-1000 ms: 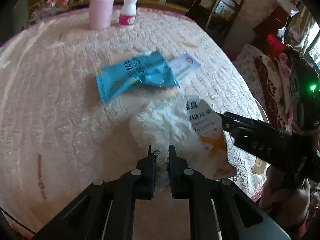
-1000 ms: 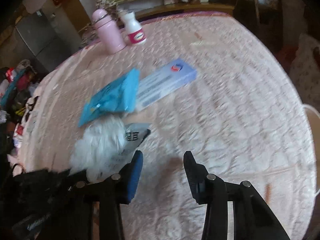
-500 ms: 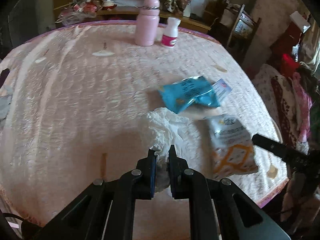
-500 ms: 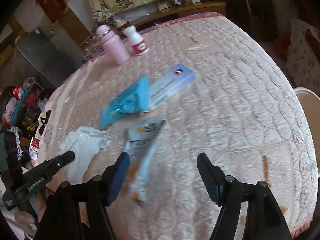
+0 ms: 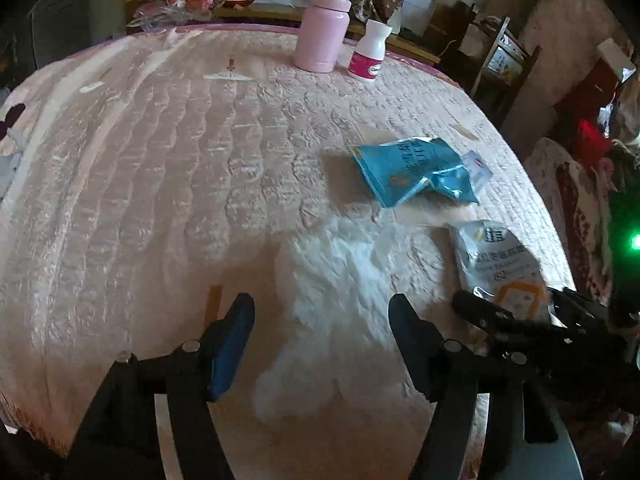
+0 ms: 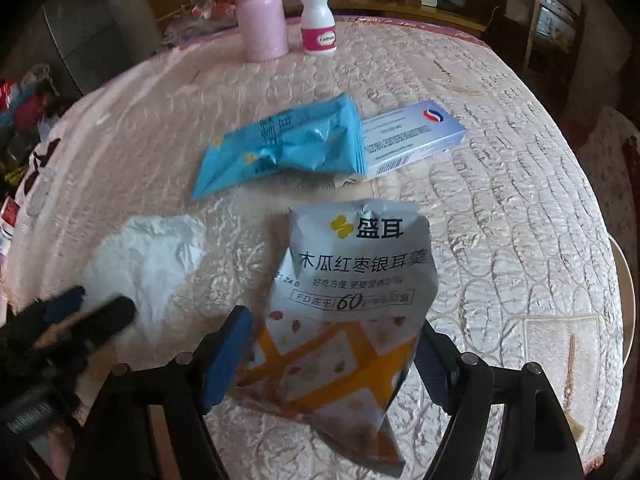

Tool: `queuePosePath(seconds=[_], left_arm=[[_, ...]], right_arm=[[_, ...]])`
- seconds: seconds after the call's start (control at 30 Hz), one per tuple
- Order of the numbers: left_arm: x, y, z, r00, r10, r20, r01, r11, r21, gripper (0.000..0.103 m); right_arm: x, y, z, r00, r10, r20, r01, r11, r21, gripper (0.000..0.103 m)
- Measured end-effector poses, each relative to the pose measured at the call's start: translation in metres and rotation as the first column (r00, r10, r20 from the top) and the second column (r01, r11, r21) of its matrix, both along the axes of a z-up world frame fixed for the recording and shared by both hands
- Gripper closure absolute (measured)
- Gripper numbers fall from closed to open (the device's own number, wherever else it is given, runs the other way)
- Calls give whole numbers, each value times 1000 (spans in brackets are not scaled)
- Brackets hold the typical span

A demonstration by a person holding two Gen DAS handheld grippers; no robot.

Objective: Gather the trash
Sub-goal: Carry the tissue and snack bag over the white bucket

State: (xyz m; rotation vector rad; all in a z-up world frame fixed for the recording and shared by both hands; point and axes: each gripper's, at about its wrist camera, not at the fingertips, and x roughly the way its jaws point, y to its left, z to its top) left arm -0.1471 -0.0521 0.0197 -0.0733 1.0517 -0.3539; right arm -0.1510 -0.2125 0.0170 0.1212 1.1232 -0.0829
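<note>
While both tongs, left tongs (image 5: 320, 340) and right tongs (image 6: 332, 344), have just been opening and grip nothing, white tissue (image 5: 344, 280) and snack pouch (image 6: 344, 304) lie loose between their jaws near blue wrapper (image 6: 288, 144) and box (image 6: 412, 136) on the bench (image 5: 160, 168), all four uncollected.

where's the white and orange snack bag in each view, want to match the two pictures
Left wrist: white and orange snack bag at the right edge, behind the right gripper.
Right wrist: centre bottom, between the open fingers of the right gripper.
Shared landmark: pink bottle at the table's far side.
</note>
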Motion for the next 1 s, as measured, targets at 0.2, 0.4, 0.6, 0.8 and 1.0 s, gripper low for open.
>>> queuePosePath(seconds=[0.2,0.4,0.6,0.8,1.0], left_arm=[[5,-13,-7,1000,-10,20,9,998,59,72],[0,-25,5,998,-59,-1,59,998,-10,86],[-5,-55,31,993,-118,10,119,989,-86,86],[-10,-112,54,979,-198,50,203,974,-99,86],[-14,-176,69,953,-291,83,298,950,-95,86]], right_arm=[[-7,-14,1,999,4,39,-4,1000,8,43],[-27,-41,15,997,7,78,-14,995,95,45],[-52,-73,43,989,-32,148,18,995,96,45],[-70,-112,61,978,-104,182,91,993,80,45],[-93,-164,68,960,-201,197,191,979,67,45]])
